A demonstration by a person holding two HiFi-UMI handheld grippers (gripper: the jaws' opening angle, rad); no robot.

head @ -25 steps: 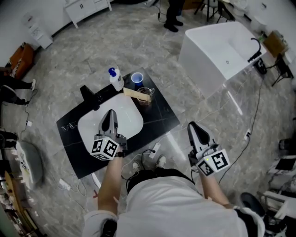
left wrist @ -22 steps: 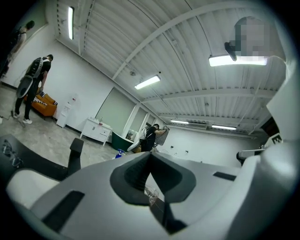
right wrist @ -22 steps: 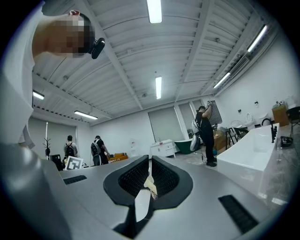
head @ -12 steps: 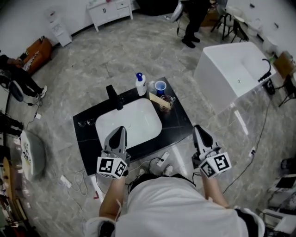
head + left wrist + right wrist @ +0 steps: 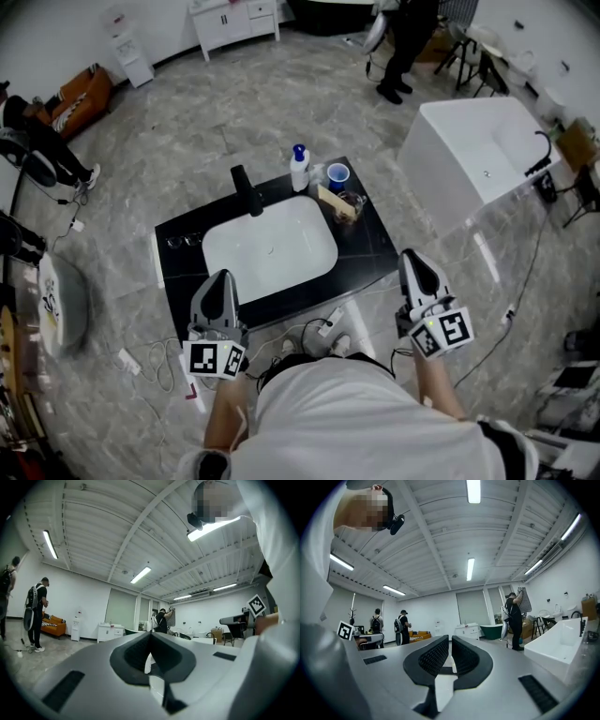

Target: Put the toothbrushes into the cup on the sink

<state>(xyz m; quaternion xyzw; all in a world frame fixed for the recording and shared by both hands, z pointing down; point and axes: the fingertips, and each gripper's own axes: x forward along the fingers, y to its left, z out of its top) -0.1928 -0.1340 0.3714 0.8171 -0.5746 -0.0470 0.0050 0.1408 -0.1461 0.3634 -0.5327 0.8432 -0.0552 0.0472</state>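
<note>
The black counter (image 5: 375, 246) holds a white sink basin (image 5: 272, 246) with a black faucet (image 5: 246, 189) behind it. At its back right stand a blue cup (image 5: 338, 174) and a clear glass (image 5: 353, 204). A tan, stick-like bundle (image 5: 331, 200) leans by the glass; I cannot tell if it is the toothbrushes. My left gripper (image 5: 222, 277) hangs just in front of the counter's near edge, shut and empty (image 5: 150, 639). My right gripper (image 5: 417, 262) is off the counter's right front corner, also shut with nothing in it (image 5: 450, 641). Both gripper views look out over the room, not at the sink.
A white soap bottle with a blue cap (image 5: 300, 169) stands behind the basin. A pair of glasses (image 5: 183, 241) lies on the counter's left. A white bathtub (image 5: 478, 155) stands to the right. Cables and a power strip (image 5: 326, 323) lie on the floor by my feet. People stand farther off.
The left gripper has drawn back from over the basin to in front of the counter's near edge. The head view has shifted, so the sink sits more centred. Both grippers stay shut.
</note>
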